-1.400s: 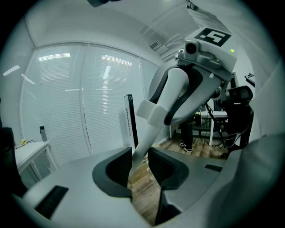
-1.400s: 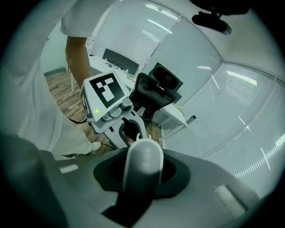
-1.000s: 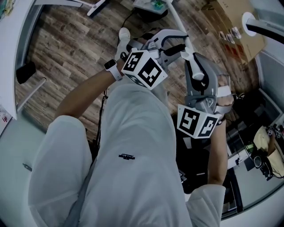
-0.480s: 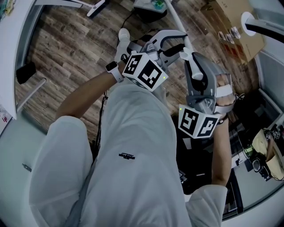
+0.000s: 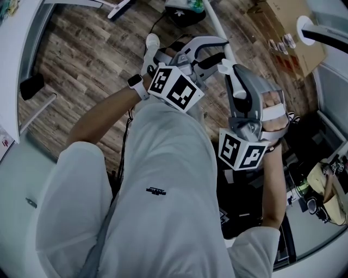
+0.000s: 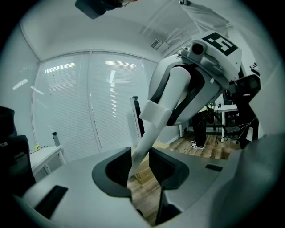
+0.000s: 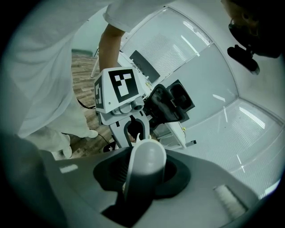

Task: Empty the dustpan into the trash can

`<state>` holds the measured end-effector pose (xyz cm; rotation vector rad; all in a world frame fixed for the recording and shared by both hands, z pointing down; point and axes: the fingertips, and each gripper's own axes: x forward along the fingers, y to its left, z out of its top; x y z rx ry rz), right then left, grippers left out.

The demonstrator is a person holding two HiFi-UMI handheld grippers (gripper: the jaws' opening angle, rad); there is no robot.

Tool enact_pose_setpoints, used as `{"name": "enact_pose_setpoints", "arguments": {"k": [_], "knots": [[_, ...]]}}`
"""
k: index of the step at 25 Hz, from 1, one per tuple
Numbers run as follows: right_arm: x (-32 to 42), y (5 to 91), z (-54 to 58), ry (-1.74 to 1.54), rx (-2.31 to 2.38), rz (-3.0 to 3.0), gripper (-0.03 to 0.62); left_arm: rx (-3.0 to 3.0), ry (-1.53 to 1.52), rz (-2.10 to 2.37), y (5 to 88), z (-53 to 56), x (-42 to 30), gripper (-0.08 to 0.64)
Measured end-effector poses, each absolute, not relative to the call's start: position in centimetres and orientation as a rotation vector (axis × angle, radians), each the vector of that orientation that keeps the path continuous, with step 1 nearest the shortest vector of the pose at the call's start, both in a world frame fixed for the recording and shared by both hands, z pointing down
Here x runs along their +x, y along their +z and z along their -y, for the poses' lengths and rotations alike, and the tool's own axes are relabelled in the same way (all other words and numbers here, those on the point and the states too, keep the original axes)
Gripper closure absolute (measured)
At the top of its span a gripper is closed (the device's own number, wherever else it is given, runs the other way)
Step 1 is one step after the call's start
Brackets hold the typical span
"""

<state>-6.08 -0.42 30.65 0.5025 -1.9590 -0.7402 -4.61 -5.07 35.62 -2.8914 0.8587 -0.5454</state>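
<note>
Hold the dustpan handle (image 7: 147, 164) firmly with both grippers during the carry. Locate the trash can first: not visible in any view. Bring the pan mouth over the can opening before tipping. Tip slowly, mouth downward, to avoid spill beside the can. Avoid rolling the handle between the pads. Treat the pan's position as unconfirmed: possibly the dark shape (image 5: 185, 10) at the far end of the white pole (image 5: 217, 30), at the top edge of the head view.

Pose, left gripper (image 6: 140, 168): clamped, by the look of it, on the narrow part of the handle, aimed slightly below level toward the window blinds (image 6: 89, 102).

Pose, right gripper (image 7: 144, 174): clenched on the broad rounded part of the same handle, pitched more steeply down, facing the left gripper.

Both held close together before the chest, left forearm (image 5: 103, 117) and right forearm (image 5: 272, 187) bent inward.
</note>
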Motion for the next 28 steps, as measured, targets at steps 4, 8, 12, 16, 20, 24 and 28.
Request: {"name": "enact_pose_setpoints", "arguments": {"k": [4, 8, 12, 16, 20, 24, 28], "knots": [[-6.4, 30.4, 0.0, -0.764, 0.502, 1.953, 0.470, -2.876, -0.537, -0.864, 35.3, 4.8, -4.9, 0.436], [-6.2, 30.3, 0.0, -0.782, 0.492, 1.952, 0.469, -2.865, -0.542, -0.862, 35.2, 4.8, -4.7, 0.435], [-6.4, 30.1, -0.5, -0.796, 0.487, 1.953, 0.469, -2.861, -0.541, -0.871, 34.9, 4.4, -4.9, 0.435], [-6.3, 29.6, -0.5, -0.816, 0.492, 1.951, 0.469, -2.844, -0.532, -0.886, 34.4, 4.5, -4.9, 0.435], [-6.2, 29.3, -0.9, -0.858, 0.481, 1.932, 0.469, -2.820, -0.523, -0.889, 33.9, 4.3, -4.8, 0.435], [-6.7, 28.8, -1.3, -0.903, 0.459, 1.906, 0.469, -2.803, -0.508, -0.907, 33.2, 4.0, -5.3, 0.436], [-6.6, 28.0, -1.4, -0.916, 0.466, 1.906, 0.469, -2.787, -0.484, -0.923, 32.3, 4.0, -5.1, 0.435]]}}
